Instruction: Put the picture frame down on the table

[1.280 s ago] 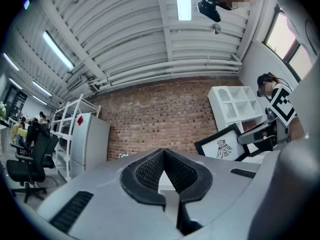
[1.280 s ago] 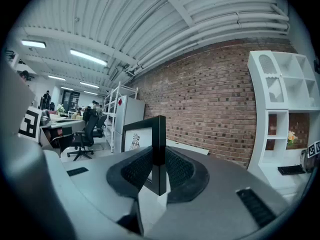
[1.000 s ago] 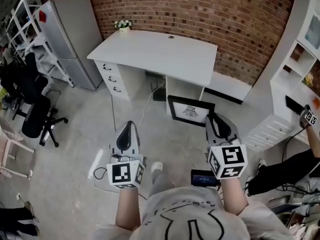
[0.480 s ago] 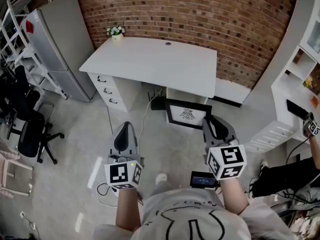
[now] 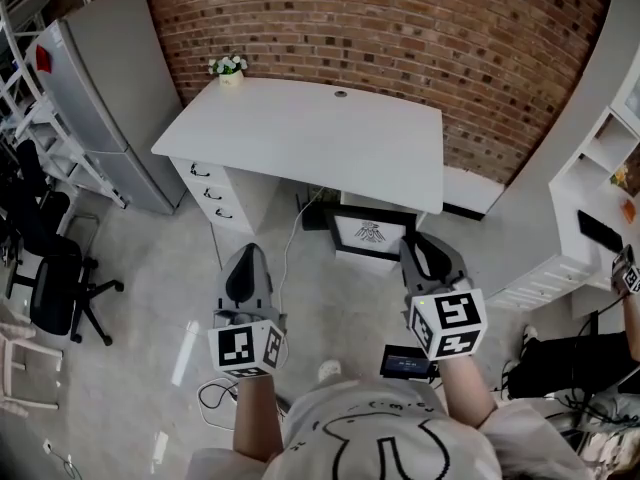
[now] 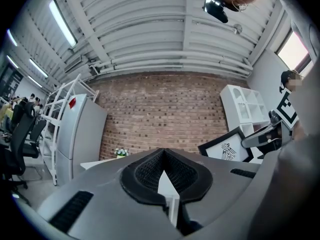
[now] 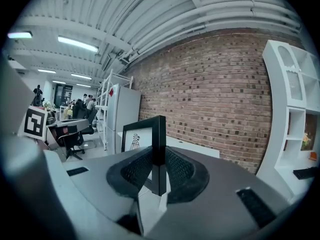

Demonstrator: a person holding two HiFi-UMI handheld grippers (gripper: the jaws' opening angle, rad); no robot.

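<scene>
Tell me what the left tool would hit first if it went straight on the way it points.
Probably the white desk with drawers. The left tool points at its drawer end, and nothing shows in between. Whether it would meet the drawer fronts or the desktop edge is unclear.

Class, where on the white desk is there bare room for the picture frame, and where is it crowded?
Almost the whole desk top is bare, front edge to brick wall. Only the back left corner is taken, by a small flower pot; a cable hole sits mid-back.
</scene>
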